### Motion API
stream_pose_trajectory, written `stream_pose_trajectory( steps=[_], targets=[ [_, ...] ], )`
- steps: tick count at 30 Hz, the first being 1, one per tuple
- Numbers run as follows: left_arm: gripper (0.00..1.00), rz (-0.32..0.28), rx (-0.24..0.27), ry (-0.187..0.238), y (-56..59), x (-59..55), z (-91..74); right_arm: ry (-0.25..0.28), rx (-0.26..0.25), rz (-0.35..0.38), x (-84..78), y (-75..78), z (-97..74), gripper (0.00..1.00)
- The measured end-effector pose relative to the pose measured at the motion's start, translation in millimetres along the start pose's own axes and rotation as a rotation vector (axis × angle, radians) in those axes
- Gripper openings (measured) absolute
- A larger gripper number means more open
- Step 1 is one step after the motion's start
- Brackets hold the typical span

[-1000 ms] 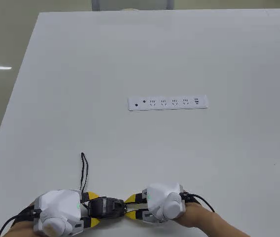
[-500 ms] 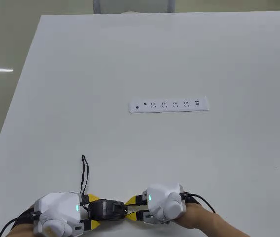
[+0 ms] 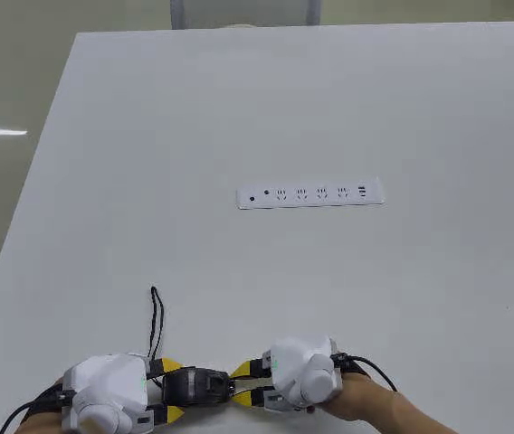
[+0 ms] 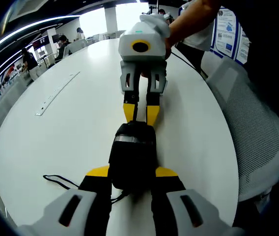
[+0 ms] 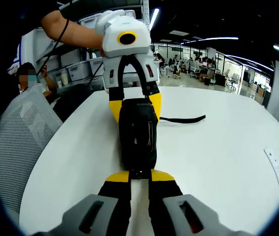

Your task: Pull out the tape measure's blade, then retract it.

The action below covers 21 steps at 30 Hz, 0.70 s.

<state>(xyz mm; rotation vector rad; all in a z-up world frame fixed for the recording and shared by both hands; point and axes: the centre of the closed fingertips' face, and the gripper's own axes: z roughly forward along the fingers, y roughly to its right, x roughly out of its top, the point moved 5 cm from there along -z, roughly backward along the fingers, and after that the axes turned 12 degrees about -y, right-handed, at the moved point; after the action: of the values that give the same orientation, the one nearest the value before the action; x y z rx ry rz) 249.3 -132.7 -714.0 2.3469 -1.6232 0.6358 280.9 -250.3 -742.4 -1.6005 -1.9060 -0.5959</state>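
White workbench point(image 3: 239, 108), near edge: left gripper point(image 4: 132, 171) clamps black tape measure case point(image 3: 198, 386); right gripper point(image 5: 140, 176) pinches blade tip point(image 5: 139, 173). We should pull right gripper straight, level, case held fixed.

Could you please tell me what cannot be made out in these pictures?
1. Whether the right gripper pinches the blade tip of the tape measure: hidden between its jaws, right gripper view.
2. The left gripper: body cut off by the bottom edge, head view.
3. The power strip: markings too small, head view.
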Motion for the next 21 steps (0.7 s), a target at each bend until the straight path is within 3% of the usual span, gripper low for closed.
stream_pose_trajectory(
  steps=[21],
  targets=[
    [0.27, -0.007, 0.000, -0.002, 0.1, -0.1, 0.0, -0.004, 0.008, 0.003, -10.3, 1.5, -11.0, 0.10]
  ],
)
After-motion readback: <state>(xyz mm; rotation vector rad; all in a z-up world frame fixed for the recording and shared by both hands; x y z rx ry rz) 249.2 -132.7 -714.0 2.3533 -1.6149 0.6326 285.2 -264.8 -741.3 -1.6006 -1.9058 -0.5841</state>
